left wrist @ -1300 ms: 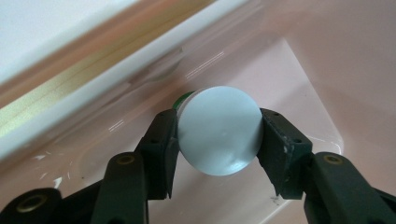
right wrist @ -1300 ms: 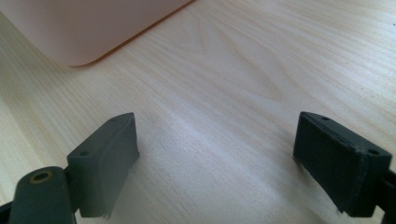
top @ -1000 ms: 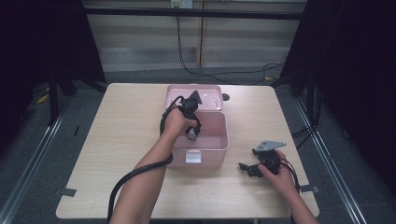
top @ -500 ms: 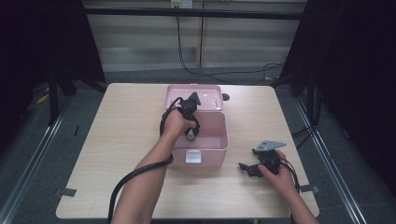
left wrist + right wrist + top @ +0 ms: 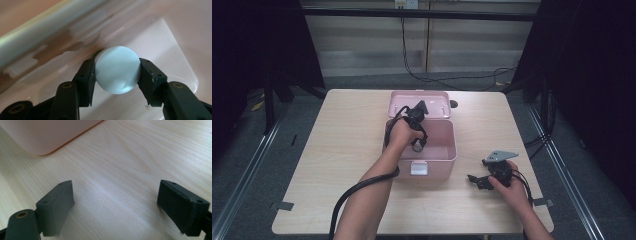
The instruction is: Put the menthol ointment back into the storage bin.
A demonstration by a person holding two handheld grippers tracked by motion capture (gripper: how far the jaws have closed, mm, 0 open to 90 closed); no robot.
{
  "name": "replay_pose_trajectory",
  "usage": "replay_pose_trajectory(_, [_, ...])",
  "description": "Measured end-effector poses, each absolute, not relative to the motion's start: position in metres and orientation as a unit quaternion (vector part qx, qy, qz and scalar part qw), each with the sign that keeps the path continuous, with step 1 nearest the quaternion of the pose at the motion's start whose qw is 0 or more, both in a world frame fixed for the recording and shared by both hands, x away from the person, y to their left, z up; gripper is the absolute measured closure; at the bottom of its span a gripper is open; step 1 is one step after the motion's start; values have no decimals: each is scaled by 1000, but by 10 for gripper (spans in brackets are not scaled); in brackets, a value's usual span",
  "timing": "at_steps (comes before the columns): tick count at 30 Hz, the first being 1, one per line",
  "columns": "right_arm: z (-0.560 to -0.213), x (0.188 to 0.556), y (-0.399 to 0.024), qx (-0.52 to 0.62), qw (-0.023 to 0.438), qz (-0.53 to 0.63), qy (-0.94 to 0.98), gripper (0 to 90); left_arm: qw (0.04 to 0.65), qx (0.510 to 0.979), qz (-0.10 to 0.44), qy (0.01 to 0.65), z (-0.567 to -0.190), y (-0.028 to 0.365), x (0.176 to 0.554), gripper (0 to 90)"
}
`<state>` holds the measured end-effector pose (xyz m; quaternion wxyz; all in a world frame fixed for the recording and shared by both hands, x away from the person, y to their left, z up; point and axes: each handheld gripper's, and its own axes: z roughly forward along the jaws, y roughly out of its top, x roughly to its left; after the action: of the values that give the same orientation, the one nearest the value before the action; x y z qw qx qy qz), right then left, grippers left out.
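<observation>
Holding the pale ball (image 5: 117,70) pinched in my left claw (image 5: 419,143) at frame centre, I had it low inside the open pink box (image 5: 447,157), seemingly for setting down; my right claw (image 5: 482,181) rested wide and empty on the bench (image 5: 337,130), lower right.

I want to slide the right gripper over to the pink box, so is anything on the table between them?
No. In the right gripper view, only bare wooden table lies between the open right gripper and the pink box.
</observation>
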<state>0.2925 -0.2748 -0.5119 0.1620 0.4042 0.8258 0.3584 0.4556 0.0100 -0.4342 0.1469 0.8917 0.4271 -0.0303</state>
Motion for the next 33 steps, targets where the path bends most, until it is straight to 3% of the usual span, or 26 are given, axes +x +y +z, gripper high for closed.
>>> replay_pose_trajectory(27, [-512,293,-275,404,161,359,826,129,159,883,-25,441,-438,15,457,495])
replay_pose_trajectory(33, [-512,293,-275,404,162,358,826,129,165,879,-29,447,-437,17,456,453])
